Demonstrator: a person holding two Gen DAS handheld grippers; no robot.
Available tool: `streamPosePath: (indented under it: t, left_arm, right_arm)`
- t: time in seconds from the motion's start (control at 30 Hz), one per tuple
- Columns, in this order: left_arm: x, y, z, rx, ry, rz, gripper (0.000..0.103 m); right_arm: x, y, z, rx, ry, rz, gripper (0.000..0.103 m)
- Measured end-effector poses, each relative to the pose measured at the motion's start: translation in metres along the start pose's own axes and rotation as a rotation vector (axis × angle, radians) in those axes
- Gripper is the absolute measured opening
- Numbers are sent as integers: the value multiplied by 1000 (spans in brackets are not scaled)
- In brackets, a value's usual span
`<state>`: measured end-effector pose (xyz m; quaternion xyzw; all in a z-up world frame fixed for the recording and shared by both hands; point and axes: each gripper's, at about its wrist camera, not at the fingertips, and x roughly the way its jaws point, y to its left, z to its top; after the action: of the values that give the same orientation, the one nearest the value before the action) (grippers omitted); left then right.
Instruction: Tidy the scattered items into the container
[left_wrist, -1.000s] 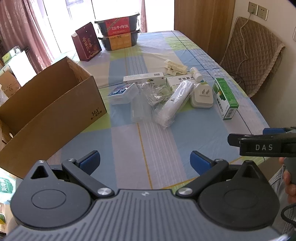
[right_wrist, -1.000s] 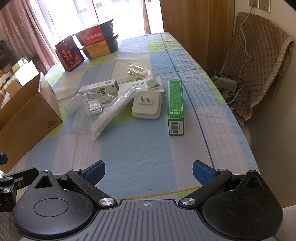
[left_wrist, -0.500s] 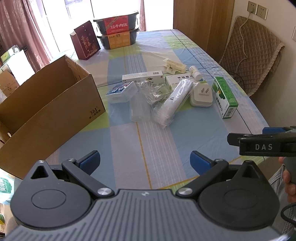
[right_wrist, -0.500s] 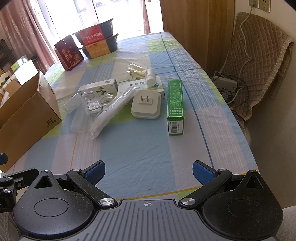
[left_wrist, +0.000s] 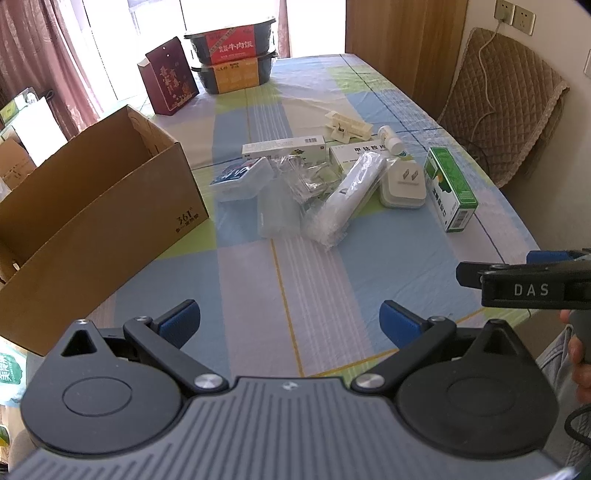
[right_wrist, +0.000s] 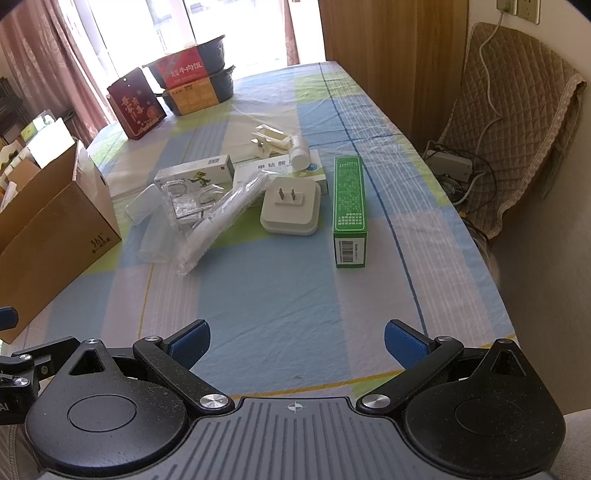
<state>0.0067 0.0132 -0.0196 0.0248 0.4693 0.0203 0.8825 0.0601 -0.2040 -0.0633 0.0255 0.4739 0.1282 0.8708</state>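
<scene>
Right of the cardboard box (left_wrist: 110, 206), green carton (right_wrist: 349, 206) looks light, rigid, grab its long sides; left gripper (left_wrist: 290, 319) and right gripper (right_wrist: 297, 339) both spread, empty.

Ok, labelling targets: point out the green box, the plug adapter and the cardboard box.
green box (right_wrist: 349, 195), right wrist view, top face
plug adapter (right_wrist: 290, 210), right wrist view, top face
cardboard box (left_wrist: 122, 221), left wrist view, side wall

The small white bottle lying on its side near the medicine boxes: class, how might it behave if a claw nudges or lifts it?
The white bottle looks cylindrical and lies on its side, so it would probably roll. Its smooth surface may slip. It seems small, likely light.
</scene>
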Motion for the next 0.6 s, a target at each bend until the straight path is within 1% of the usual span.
streamPosePath:
  t: [0.23, 0.5, 0.6]
  left_arm:
    - [1, 0, -1, 4, -29, 6, 102]
    - [8, 4, -2, -20, -34, 0, 102]
    - [10, 6, -3, -29, -50, 8, 102]
  right_arm:
    - [2, 0, -1, -3, 4, -4, 103]
    - [6, 1, -2, -6, 12, -12, 103]
    - [8, 1, -2, -7, 14, -16, 103]
